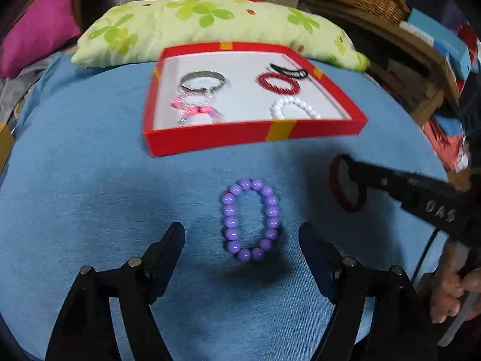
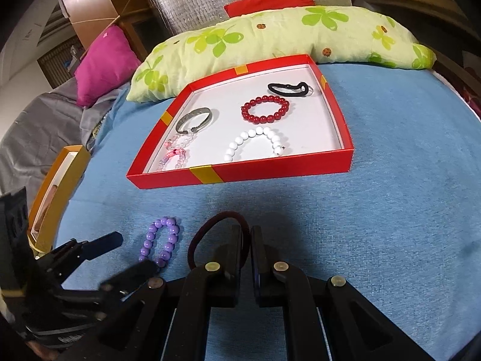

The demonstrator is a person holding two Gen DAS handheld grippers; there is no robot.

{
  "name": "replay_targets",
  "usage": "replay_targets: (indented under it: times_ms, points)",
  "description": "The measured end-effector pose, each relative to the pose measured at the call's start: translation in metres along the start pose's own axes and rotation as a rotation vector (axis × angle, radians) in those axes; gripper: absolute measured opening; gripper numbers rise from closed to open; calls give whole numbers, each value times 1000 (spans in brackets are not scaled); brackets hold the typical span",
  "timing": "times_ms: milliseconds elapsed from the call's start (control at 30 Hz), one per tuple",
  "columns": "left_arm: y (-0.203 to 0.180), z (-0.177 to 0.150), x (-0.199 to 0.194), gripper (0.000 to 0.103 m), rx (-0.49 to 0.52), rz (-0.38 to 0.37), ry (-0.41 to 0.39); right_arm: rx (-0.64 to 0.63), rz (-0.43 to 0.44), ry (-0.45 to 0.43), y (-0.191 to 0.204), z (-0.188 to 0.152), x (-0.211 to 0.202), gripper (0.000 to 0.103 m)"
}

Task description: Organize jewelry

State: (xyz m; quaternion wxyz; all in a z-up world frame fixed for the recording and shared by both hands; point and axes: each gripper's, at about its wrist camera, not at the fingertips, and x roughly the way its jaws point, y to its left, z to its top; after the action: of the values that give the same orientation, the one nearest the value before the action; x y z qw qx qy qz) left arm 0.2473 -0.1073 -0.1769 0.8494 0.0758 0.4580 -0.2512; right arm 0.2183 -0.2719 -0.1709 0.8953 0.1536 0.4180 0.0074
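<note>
Left gripper (image 1: 242, 234), seen from its own wrist camera, hovers low over the blue bedspread (image 1: 90, 195) with its two fingers spread wide apart; the purple bead bracelet (image 1: 251, 219) lies flat on the cloth between them, touching neither. Right gripper (image 2: 246, 234) has its fingers drawn together on the near right arc of the dark red hair band (image 2: 219, 234), whose loop stands out to the left of the fingers; motion blur makes it hard to tell whether the band is lifted or rests on the cloth. From the left wrist view the same band (image 1: 345, 183) appears at the tip of the right gripper (image 1: 353, 171), to the right of the purple bracelet and near the red box (image 1: 255, 135). From the right wrist view the purple bracelet (image 2: 162, 243) lies just left of the hair band, with the left gripper (image 2: 132, 252) open around its near end. The red box, a shallow lid-like tray with yellow stripes and a white floor, sits farther away on the bedspread and holds a silver bangle (image 2: 195, 118), a pink and clear bead bracelet (image 2: 176, 153), a red bead bracelet (image 2: 266, 109), a white bead bracelet (image 2: 255, 144) and a black hair tie (image 2: 288, 87). Beyond the box lies a green leaf-print pillow (image 2: 270, 36); a magenta cushion (image 2: 105, 63) rests at far left.
</note>
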Motion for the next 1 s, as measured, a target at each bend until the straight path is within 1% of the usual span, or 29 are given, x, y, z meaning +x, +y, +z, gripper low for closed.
replay_targets:
  times_ms: [33, 67, 100, 133, 167, 267, 367, 467, 500, 533, 867, 933, 1000]
  points:
    - [-2, -1, 5, 66, 7, 10, 4, 1, 0, -1, -1, 0, -1, 7]
    - [-3, -2, 8, 54, 21, 31, 4, 3, -2, -3, -3, 0, -2, 7]
    - [-7, -3, 7, 38, 52, 54, -20, 6, -4, -4, -5, 0, -3, 7]
    - [-11, -2, 6, 25, 80, 45, -31, 11, -4, -4, -6, 0, -3, 7]
    - [-13, -1, 5, 18, 87, 32, -34, 18, -3, -4, -8, 0, -4, 7]
    - [-12, -1, 4, 18, 82, 33, -37, 26, -3, -18, -11, 2, -9, 7]
    - [-6, 2, -3, 18, 48, -17, -49, 28, 7, -29, -11, 3, -12, 7]
    - [-5, 4, -14, 18, 40, -38, -71, 19, 15, -42, -8, 4, -15, 7]
    - [-5, 4, -18, 10, 37, -54, -78, 16, 16, -48, -8, 4, -17, 7]
    - [-5, 5, -22, 9, 37, -73, -84, 17, 19, -53, -8, 4, -18, 7]
    - [-14, 17, -62, 9, 69, -156, -199, 44, 27, -114, -13, 14, -32, 7]
    - [-14, 19, -65, 9, 78, -157, -214, 47, 23, -126, -15, 17, -34, 7]
    - [-10, 20, -64, 9, 62, -152, -216, 62, 21, -132, -19, 20, -36, 7]
